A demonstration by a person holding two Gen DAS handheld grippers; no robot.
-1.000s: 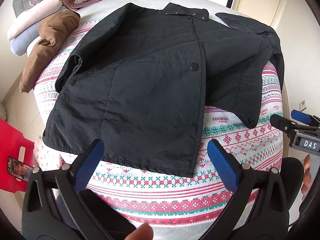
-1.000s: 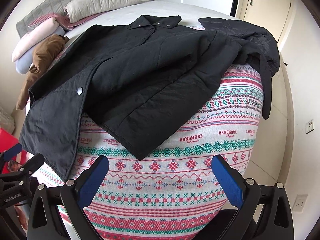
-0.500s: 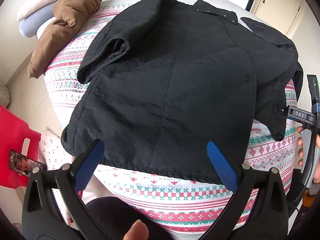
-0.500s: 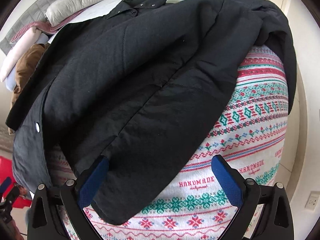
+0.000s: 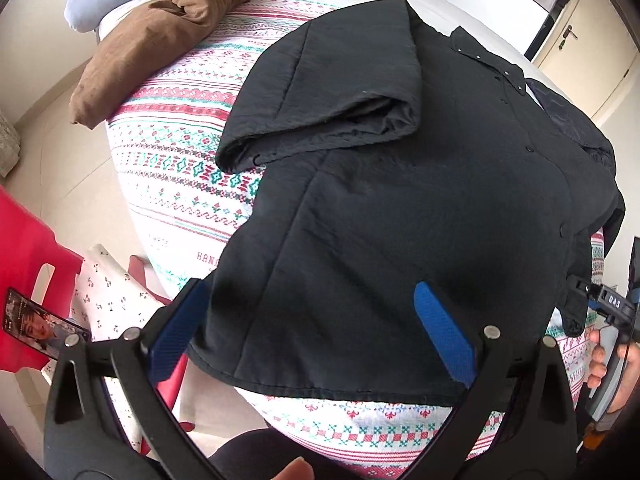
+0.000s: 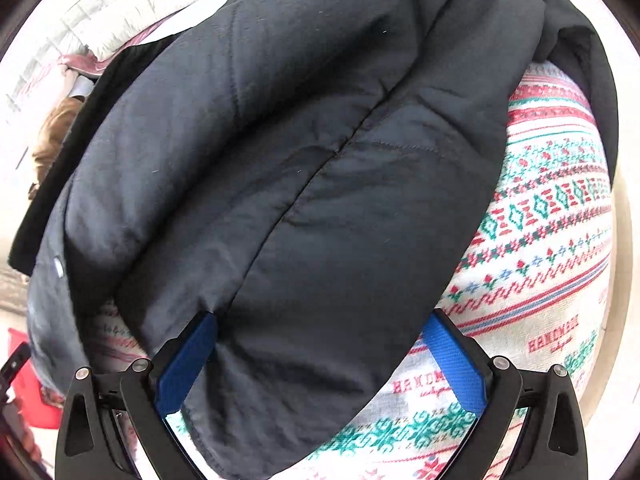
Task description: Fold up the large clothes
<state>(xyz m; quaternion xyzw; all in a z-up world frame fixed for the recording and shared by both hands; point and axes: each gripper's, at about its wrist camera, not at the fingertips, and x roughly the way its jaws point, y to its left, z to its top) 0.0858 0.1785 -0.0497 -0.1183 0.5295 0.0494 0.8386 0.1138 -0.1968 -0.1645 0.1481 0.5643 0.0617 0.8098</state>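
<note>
A black quilted jacket (image 5: 400,184) lies spread on a bed with a red, green and white patterned cover (image 5: 180,148). Its left sleeve (image 5: 320,96) is folded over itself. My left gripper (image 5: 316,332) stands open over the jacket's bottom hem, the hem lying between its blue pads. In the right wrist view the jacket's right sleeve (image 6: 304,208) fills the frame. My right gripper (image 6: 320,360) is open astride the sleeve's cuff end, left pad (image 6: 188,360) against the fabric. The right gripper's body (image 5: 612,304) shows at the left view's right edge, held by a hand.
A brown pillow (image 5: 168,28) and pale pillows lie at the bed's head. A red stool (image 5: 24,248), a phone (image 5: 36,328) and a white patterned cloth (image 5: 108,292) are on the floor to the left. A second dark garment (image 5: 576,120) lies at the bed's far right.
Both grippers have moved forward and down onto the jacket: the left now straddles the bottom hem, the right now straddles the right sleeve's end. Both jaws stay open.
</note>
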